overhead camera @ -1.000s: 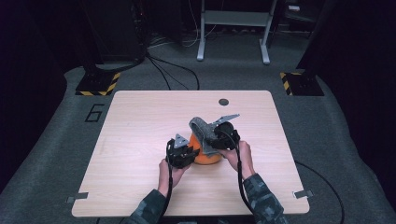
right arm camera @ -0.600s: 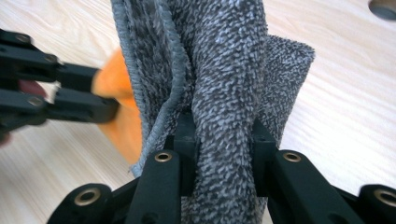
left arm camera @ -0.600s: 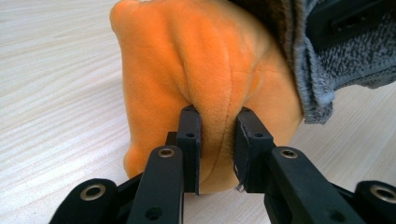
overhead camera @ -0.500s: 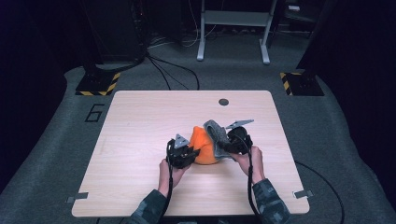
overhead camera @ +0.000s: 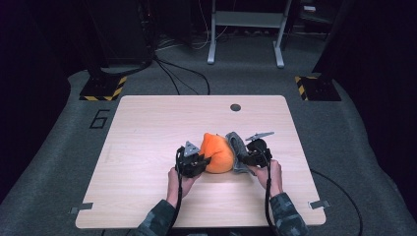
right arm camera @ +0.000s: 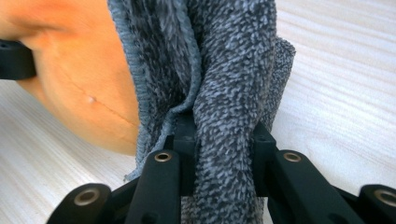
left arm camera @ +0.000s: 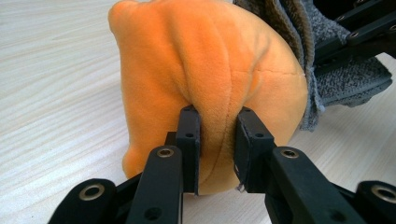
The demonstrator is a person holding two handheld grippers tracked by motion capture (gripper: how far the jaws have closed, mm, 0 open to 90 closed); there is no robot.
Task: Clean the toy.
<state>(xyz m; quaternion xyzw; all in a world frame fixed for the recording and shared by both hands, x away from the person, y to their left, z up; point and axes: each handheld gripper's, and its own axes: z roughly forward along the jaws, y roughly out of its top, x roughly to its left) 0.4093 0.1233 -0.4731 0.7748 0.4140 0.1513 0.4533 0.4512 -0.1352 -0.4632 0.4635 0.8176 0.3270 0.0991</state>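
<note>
An orange plush toy [overhead camera: 217,153] rests on the wooden table [overhead camera: 147,128], near its front middle. My left gripper [overhead camera: 200,161] pinches a fold of the orange plush toy [left arm camera: 205,79] from the left, jaws shut on the soft fabric. A grey knitted cloth [overhead camera: 237,150] hangs against the toy's right side. My right gripper [overhead camera: 244,158] is shut on a thick fold of that grey cloth [right arm camera: 224,93], and the toy [right arm camera: 70,70] lies just behind it. In the left gripper view the grey cloth [left arm camera: 345,79] and the other gripper's black jaws stand at the upper right.
A small dark round hole [overhead camera: 235,107] marks the table's far side. Beyond the table are a metal stand [overhead camera: 244,29], floor cables and yellow-black striped bases [overhead camera: 104,88]. Bare wood stretches to the left and behind the toy.
The right gripper has moved right and down with the grey cloth, pulling it off the top of the orange toy to its right side. The left gripper stayed on the toy.
</note>
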